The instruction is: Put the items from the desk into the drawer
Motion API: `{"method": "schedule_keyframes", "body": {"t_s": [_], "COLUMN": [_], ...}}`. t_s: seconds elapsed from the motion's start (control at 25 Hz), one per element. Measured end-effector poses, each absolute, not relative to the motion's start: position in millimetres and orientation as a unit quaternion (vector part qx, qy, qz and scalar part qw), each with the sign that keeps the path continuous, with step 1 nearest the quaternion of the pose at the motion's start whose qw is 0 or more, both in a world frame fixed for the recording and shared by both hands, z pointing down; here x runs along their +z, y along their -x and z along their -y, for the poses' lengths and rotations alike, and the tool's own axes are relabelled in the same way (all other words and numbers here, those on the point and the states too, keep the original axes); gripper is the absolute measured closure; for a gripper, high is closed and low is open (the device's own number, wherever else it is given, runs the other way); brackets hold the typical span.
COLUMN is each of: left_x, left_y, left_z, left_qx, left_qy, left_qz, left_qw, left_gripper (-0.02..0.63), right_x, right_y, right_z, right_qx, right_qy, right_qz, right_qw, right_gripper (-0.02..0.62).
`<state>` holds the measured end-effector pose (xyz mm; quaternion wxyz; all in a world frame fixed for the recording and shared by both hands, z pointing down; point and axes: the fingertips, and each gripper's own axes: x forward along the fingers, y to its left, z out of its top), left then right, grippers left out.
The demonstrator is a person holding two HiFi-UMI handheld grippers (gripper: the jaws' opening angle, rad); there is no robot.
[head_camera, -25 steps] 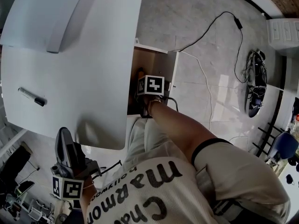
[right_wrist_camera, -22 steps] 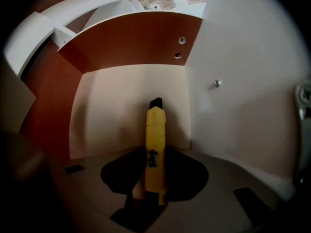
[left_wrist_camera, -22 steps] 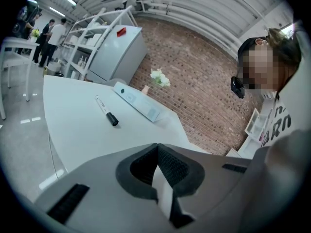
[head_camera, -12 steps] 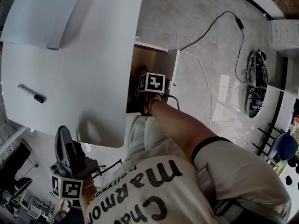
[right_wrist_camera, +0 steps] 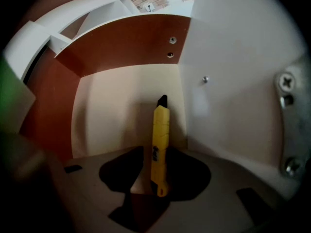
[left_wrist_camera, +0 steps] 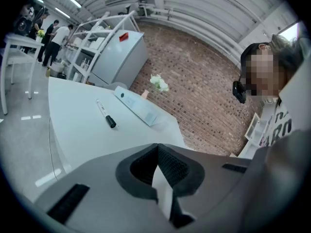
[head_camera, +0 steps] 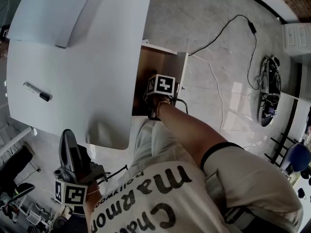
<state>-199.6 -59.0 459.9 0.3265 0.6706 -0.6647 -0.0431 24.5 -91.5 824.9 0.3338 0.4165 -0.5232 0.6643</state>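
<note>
Grey tiled floor (head_camera: pixel 218 57) with a black cable (head_camera: pixel 219 27) trailing across it; a white desk (head_camera: pixel 97 81) fills the upper left of the head view. A black-capped marker (head_camera: pixel 37 91) lies near the desk's left edge, well apart from both grippers. The open drawer (head_camera: pixel 167 62) shows brown inner walls just right of the desk. The right gripper (head_camera: pixel 155 95) points steeply down into the drawer, with the person's forearm (head_camera: pixel 189 130) behind it. The left gripper (head_camera: pixel 69 142) hangs off the desk's near edge, low left, over the floor. In the left gripper view its jaws meet at the tips with nothing between them. The marker sits ahead on the desktop, a flat white panel (left_wrist_camera: pixel 136 106) lies beyond it, and a brick wall (left_wrist_camera: pixel 204 81) and white shelving (left_wrist_camera: pixel 97 38) stand behind. In the right gripper view the jaws stand apart and have just been opening. A yellow utility knife (right_wrist_camera: pixel 160 140) lies on the pale drawer floor with its near end between the jaws, not pressed by the pads. Its black tip points to the back wall, close to the white right side wall.
</note>
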Motion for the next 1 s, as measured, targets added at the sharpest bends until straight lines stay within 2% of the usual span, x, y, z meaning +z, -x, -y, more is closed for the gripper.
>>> {"method": "schedule_keyframes", "body": {"t_s": [0.44,0.64,1.0], "left_x": [438,415,367], "left_y": [185,169,146], "left_z": [41,33,16], "left_qx": [-0.069,-0.094,-0.15], "left_qy": [-0.679,-0.684,-0.684], "left_qz": [0.662,0.658,0.655], "left_qw": [0.311,0.299,0.284], "left_gripper": [0.604,0.604,0.604], "right_x": [790,746,605], "right_y": [-23,-31,-50], "right_z": [85,91,114], "right_qx": [0.668,0.666,0.638], "right_qy": [-0.406,-0.399,-0.398], "right_qz": [0.54,0.567,0.636], "right_qw": [0.312,0.274,0.174], "right_gripper": [0.425,0.43,0.56]}}
